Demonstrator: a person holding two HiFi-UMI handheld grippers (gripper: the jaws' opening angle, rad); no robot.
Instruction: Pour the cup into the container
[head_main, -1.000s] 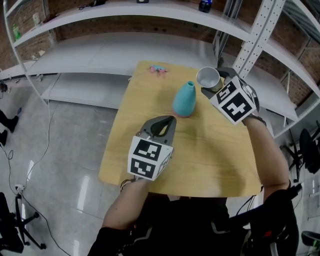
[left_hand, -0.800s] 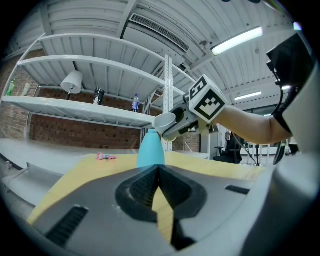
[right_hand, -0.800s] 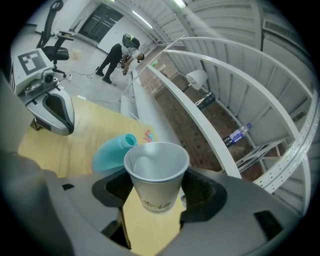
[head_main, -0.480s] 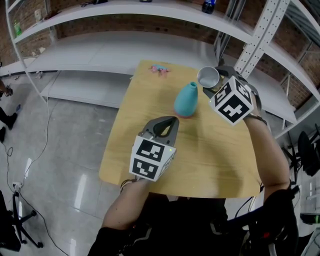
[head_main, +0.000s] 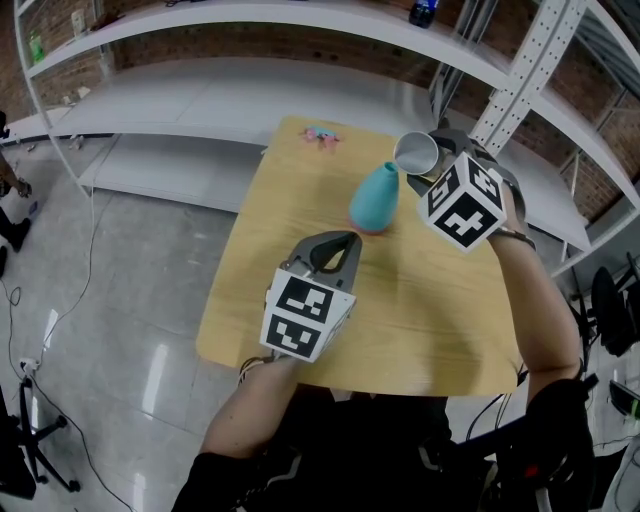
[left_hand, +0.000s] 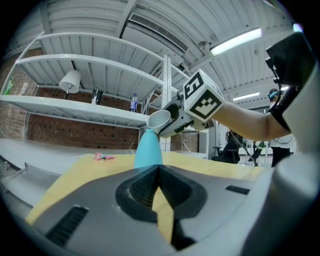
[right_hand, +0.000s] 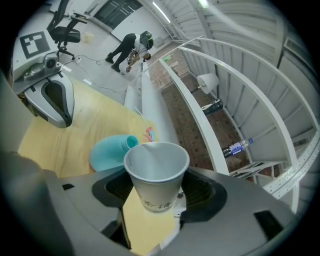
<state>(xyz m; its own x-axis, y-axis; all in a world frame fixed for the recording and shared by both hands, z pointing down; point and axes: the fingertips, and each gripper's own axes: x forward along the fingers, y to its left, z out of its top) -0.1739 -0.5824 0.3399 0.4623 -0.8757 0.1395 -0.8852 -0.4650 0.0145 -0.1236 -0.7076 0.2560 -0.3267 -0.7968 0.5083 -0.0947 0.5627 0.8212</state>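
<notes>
Between the jaws of the right gripper (head_main: 436, 172) sits the cup (right_hand: 156, 175), grasped and tilted just beside the teal container (head_main: 374, 198) near the surface's (head_main: 430, 310) far edge. Mid-surface, the left gripper (head_main: 333, 250) hovers, jaws clenched, empty.

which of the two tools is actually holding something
The right tool, up by the teal vase: its jaws clamp a white paper cup. The left tool has its jaws together with nothing between them.
</notes>
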